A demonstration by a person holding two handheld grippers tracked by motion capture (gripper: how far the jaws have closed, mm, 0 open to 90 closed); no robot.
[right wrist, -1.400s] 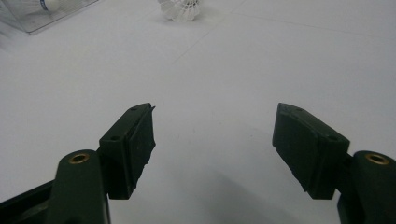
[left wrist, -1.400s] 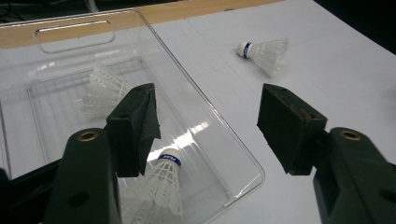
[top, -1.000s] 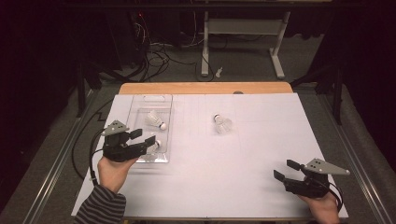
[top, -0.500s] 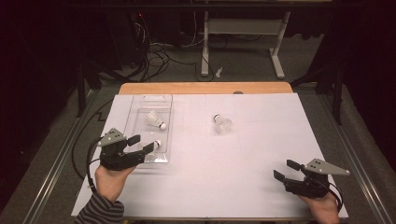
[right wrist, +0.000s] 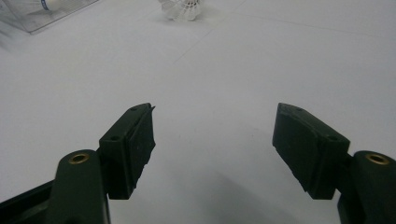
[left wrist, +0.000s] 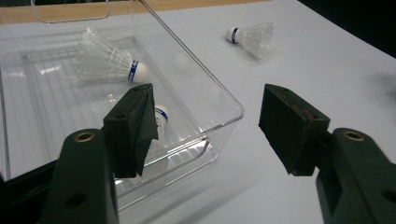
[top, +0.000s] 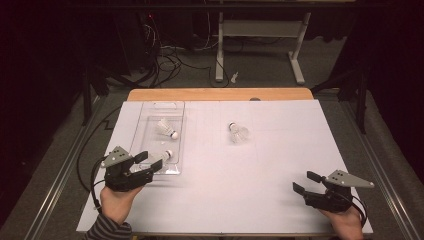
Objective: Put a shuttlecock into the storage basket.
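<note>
A clear plastic tray (top: 150, 107) lies on the left of the white table sheet. Two white shuttlecocks lie in it, one in the middle (top: 166, 129) and one near the front end (top: 167, 155). A third shuttlecock (top: 239, 133) lies on the sheet to the right of the tray. My left gripper (top: 150, 160) stands open at the tray's front left corner with nothing between its fingers. In the left gripper view the front shuttlecock (left wrist: 162, 116) peeks from behind one jaw, inside the tray wall (left wrist: 224, 105). My right gripper (top: 305, 182) rests open and empty at the front right.
The table's wooden far edge (top: 220, 94) lies beyond the sheet. Cables and a white stand (top: 260, 30) sit on the dark floor behind. A black cable (top: 87, 165) loops from the left gripper off the left side. Bare sheet (top: 230, 190) spreads between the two grippers.
My left gripper has drawn back from over the tray's front end toward the person and a little lower, still open and empty. The right gripper has stayed where it was.
</note>
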